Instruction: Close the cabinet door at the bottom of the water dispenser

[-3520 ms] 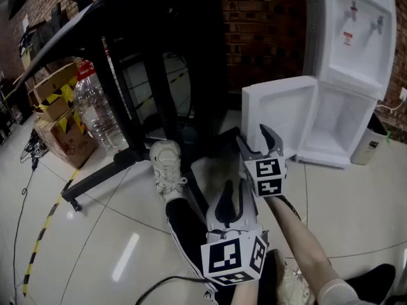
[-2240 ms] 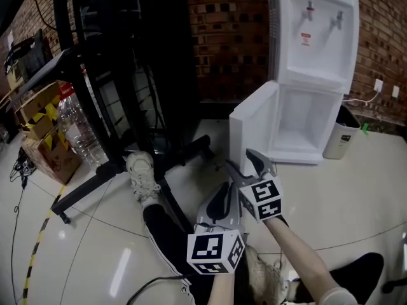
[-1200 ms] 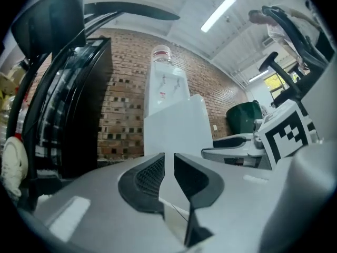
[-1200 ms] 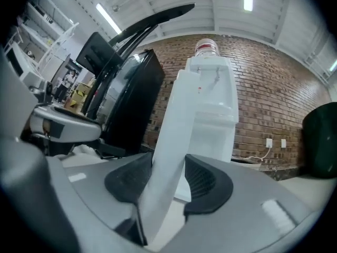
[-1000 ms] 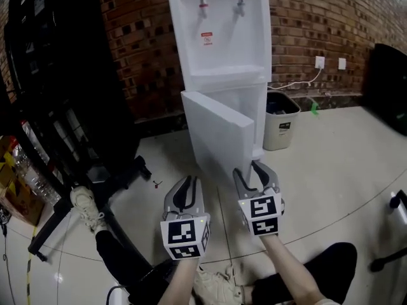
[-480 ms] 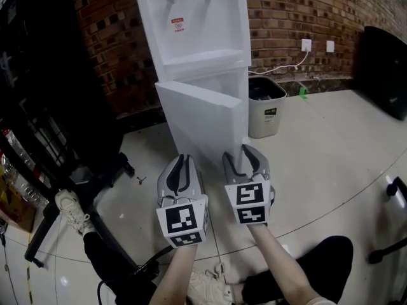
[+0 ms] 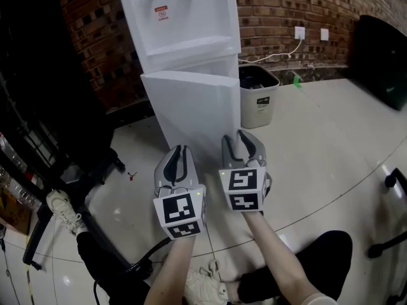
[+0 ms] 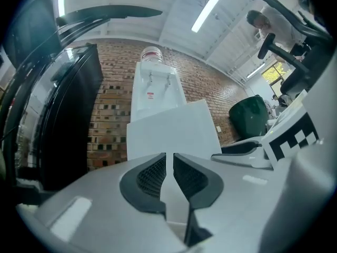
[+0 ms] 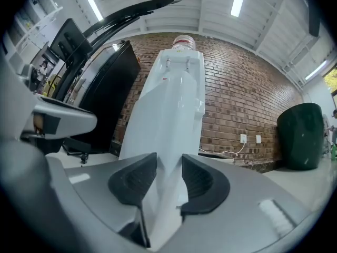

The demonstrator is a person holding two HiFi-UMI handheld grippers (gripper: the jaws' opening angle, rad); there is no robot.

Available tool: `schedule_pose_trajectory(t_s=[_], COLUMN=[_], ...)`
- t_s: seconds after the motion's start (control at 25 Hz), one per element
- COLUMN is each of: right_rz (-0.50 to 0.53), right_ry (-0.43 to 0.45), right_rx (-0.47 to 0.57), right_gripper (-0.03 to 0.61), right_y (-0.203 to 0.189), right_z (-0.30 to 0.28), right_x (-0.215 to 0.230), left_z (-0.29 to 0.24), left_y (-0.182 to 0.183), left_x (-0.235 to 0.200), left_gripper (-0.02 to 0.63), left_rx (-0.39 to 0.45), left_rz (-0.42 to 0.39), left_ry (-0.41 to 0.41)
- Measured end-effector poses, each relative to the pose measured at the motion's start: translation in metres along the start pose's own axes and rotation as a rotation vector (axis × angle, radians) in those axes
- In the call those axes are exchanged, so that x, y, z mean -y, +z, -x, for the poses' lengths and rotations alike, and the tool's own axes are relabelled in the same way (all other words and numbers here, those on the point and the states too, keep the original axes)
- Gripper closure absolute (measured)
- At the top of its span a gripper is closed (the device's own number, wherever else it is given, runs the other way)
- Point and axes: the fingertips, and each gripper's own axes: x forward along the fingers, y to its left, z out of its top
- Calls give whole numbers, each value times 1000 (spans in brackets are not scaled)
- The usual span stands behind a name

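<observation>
The white water dispenser (image 7: 184, 18) stands against a brick wall. Its bottom cabinet door (image 7: 191, 107) is swung almost flush with the body. My right gripper (image 7: 243, 135) is at the door's right free edge. Its jaws are closing, and the white edge (image 9: 174, 115) runs between them; I see no firm press of the pads. My left gripper (image 7: 177, 150) points at the lower face of the door (image 8: 174, 130). Its jaws stand a narrow slit apart with nothing in them. Both grippers (image 8: 169, 159) (image 9: 168, 165) are side by side, low near the floor.
A grey trash bin (image 7: 257, 97) stands right of the dispenser, below a wall socket (image 7: 299, 32) with a cord. A black rack (image 7: 38, 94) fills the left side. The person's shoe (image 7: 63, 210) lies at lower left. A dark bulky object (image 7: 381, 56) sits at far right.
The door has swung from half open to nearly flush with the dispenser. Both grippers moved forward with it, and the right jaws have narrowed.
</observation>
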Motion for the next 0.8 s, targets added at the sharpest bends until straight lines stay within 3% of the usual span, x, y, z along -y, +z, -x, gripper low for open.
schedule_pose_trajectory(t_s=[0.8], right_rz=[40], right_ry=[-96], right_rx=[-14], right_gripper=[466], right_y=[-10], right_z=[-73], right_x=[64], left_z=[-72], left_y=[-54], left_x=[-9], left_gripper=[578], left_rx=[-129], left_rz=[-71], left_ry=[-8])
